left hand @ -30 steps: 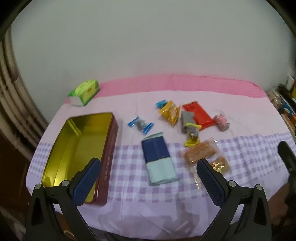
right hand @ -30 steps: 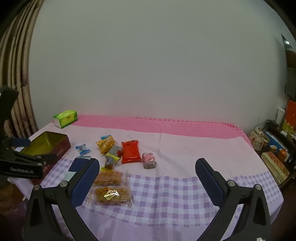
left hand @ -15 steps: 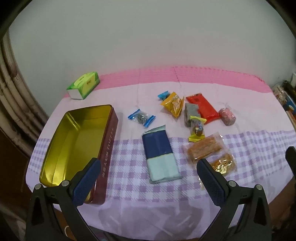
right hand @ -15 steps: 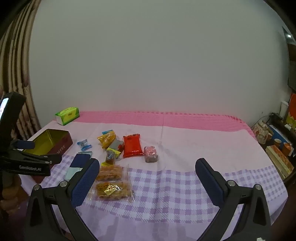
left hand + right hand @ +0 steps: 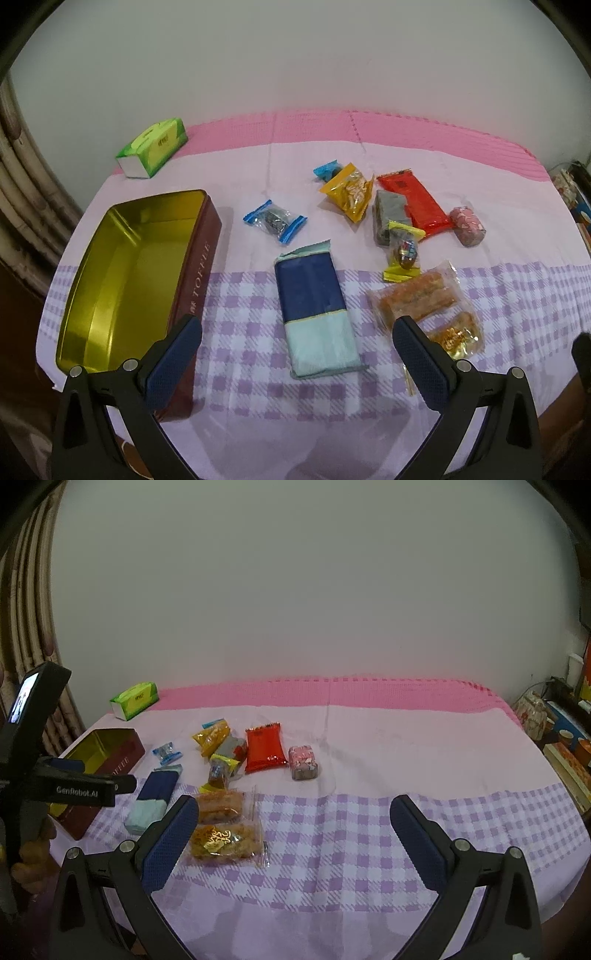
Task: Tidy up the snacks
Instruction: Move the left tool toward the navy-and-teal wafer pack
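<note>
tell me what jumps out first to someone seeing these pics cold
The open toffee tin, with its shiny gold inside holding nothing, sits at the left of the checked tablecloth. To its right lies a scatter of wrapped snacks, the bright red packet and the navy and pale blue pack standing out most. A green tissue box sits alone at the back left, by the wall.
</note>
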